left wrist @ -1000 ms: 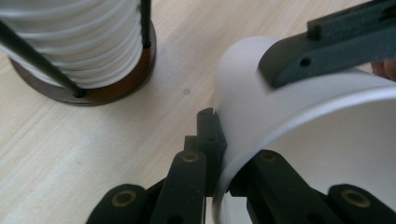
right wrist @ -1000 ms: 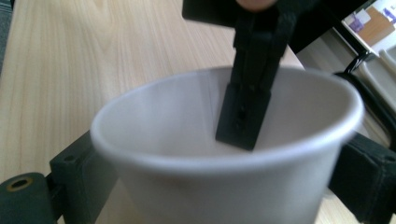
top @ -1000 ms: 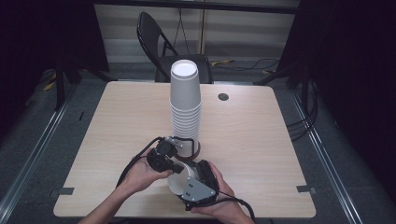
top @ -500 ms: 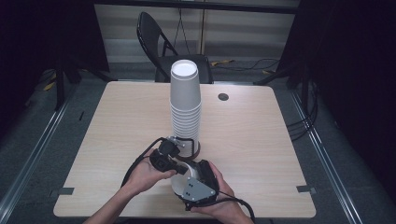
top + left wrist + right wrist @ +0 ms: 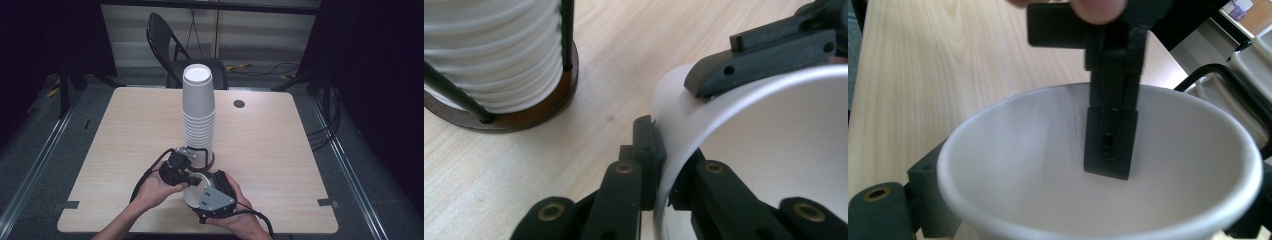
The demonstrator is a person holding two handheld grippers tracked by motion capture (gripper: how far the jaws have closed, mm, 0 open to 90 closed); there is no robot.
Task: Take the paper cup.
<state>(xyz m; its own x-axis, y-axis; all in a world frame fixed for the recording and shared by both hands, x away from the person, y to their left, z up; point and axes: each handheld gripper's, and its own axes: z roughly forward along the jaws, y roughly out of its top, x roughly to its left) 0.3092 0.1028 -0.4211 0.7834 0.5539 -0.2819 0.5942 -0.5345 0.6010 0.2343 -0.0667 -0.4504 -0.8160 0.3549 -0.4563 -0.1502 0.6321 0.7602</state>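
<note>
White paper cup (image 5: 196,192) unmoved; left gripper (image 5: 659,170) fingers easing slightly, pinching rim; right gripper (image 5: 212,197) clasps cup.

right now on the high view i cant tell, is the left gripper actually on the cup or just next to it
observer: On it. In the left gripper view the left gripper pinches the cup wall at the rim, one jaw inside, one outside.
operator: and the right one
observer: In the right gripper view the right gripper grips the cup from outside, a jaw on each side, its mouth facing that camera.
operator: cup clear of the stack
observer: Yes, the left gripper view shows table between it and the stack's wooden base.
</note>
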